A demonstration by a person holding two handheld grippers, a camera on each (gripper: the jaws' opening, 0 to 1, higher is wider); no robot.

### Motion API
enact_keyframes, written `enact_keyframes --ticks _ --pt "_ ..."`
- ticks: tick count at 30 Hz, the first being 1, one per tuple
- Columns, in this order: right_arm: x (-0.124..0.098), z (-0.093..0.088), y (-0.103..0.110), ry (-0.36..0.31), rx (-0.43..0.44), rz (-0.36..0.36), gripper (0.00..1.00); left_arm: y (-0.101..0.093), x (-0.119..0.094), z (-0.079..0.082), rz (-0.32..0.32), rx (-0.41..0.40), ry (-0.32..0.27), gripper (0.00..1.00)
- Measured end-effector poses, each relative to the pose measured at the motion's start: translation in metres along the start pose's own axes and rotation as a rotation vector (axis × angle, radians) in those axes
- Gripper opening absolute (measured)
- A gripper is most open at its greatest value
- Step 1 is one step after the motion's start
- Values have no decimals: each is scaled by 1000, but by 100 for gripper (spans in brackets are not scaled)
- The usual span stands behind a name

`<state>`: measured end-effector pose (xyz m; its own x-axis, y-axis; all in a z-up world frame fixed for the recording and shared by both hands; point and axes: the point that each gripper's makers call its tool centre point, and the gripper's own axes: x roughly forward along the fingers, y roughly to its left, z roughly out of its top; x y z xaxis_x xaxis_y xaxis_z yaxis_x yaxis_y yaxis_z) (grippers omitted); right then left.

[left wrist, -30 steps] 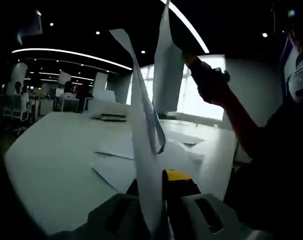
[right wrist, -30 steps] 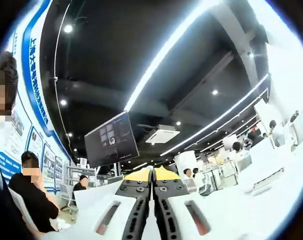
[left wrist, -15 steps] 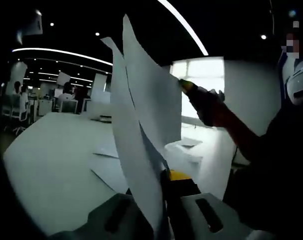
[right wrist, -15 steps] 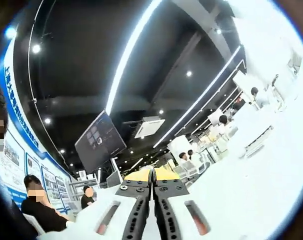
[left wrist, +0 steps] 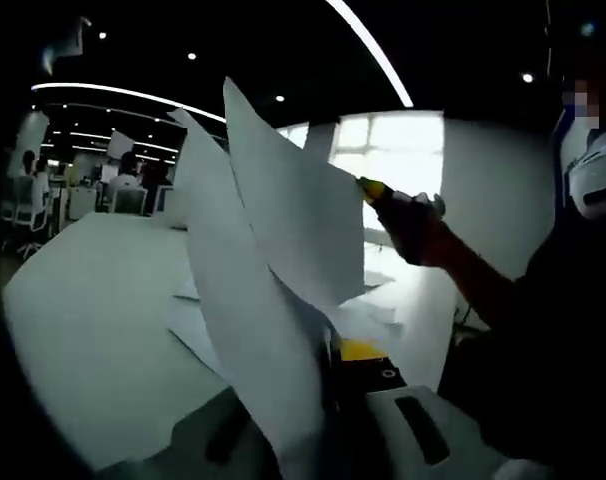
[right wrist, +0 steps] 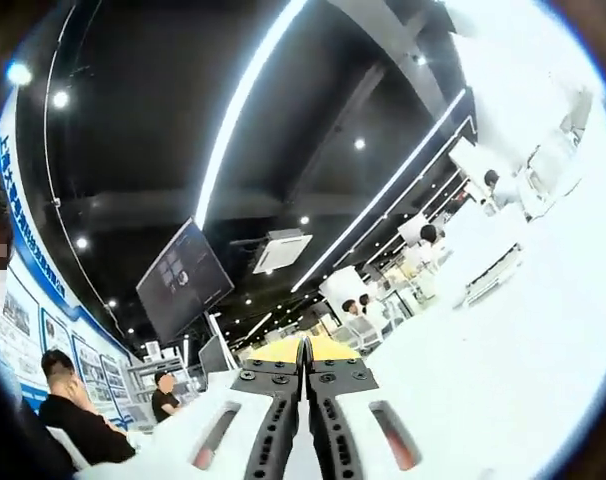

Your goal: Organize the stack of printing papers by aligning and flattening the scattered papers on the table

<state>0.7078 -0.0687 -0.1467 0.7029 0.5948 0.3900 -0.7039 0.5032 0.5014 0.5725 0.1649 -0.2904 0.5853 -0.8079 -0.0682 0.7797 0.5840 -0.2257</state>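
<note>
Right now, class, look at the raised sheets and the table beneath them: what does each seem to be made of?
The sheets look like thin white matte printing paper: they bend and curl where the left tongs hold them up. The table has a smooth, pale, hard-looking top, perhaps laminate; the dim light leaves that open.

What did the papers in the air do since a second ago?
The held sheets turned from edge-on strips to broad faces and leaned together, and the right hand-held gripper came lower and nearer in the left gripper view. Nothing was let go: both hand-held grippers stay shut on paper, and loose sheets still lie on the table.
</note>
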Motion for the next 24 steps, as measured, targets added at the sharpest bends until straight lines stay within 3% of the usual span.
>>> enact_keyframes --ticks 5,10,15,21,24 --pt "-7 7 -10 -7 -36 -37 0 0 -2 4 -47 -71 -24 16" --pt "-12 8 -12 -2 -45 -43 0 0 -2 2 -60 -63 -20 19" --pt "-15 -18 -5 96 67 0 0 0 -2 2 -67 -72 -24 21" --pt "-19 -28 15 150 206 77 0 2 -3 1 -64 -80 -25 23" --pt "-25 -29 25 177 204 102 0 3 -3 1 -64 -82 -24 23"
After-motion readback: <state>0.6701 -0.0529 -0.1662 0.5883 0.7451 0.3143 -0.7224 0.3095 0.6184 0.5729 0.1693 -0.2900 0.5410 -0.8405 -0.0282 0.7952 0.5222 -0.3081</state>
